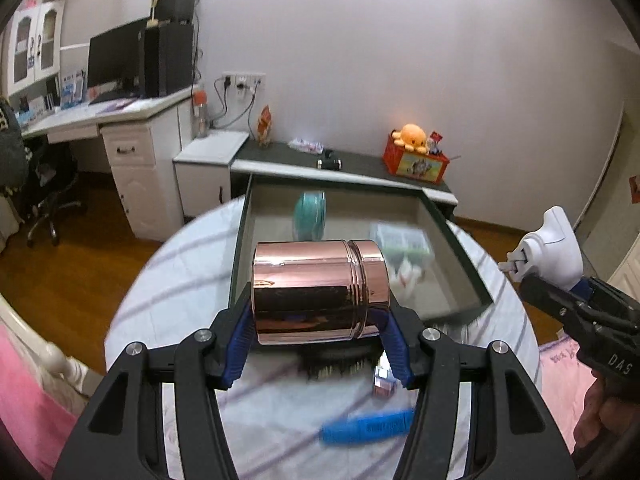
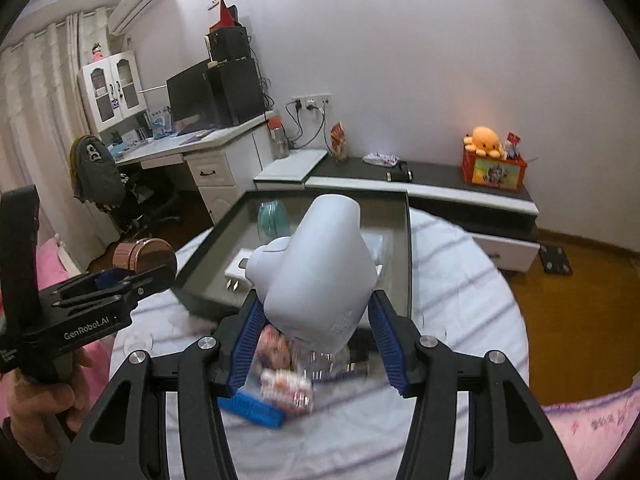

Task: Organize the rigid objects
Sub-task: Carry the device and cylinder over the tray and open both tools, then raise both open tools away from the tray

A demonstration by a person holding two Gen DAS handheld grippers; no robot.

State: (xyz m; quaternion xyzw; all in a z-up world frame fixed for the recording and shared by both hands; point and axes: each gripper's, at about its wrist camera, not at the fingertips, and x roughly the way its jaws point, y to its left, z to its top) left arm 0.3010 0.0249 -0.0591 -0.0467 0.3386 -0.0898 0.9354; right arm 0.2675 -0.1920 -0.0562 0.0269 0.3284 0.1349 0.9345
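Note:
My left gripper (image 1: 320, 312) is shut on a shiny copper canister (image 1: 320, 280), which lies sideways between the blue pads above the round, striped-cloth table (image 1: 176, 292). Further right, my right gripper (image 1: 560, 300) is shut on a white plastic device (image 1: 552, 244). The right wrist view shows the white device (image 2: 320, 264) filling the right gripper (image 2: 316, 304), with the left gripper (image 2: 132, 276) and canister (image 2: 144, 258) at the left. Behind both stands a dark-rimmed tray (image 1: 452, 240) holding a teal round thing (image 1: 310, 216) and white packets. A blue object (image 1: 368, 426), a brush (image 1: 340, 364) and small packets (image 2: 280, 384) lie on the cloth below.
Beyond the table a low dark-topped cabinet (image 2: 440, 172) carries a red box with an orange plush octopus (image 1: 416, 136). A white desk with a monitor (image 1: 116, 60) and an office chair (image 1: 48, 200) stand at the left. Pink bedding (image 1: 28, 392) borders the table's near side.

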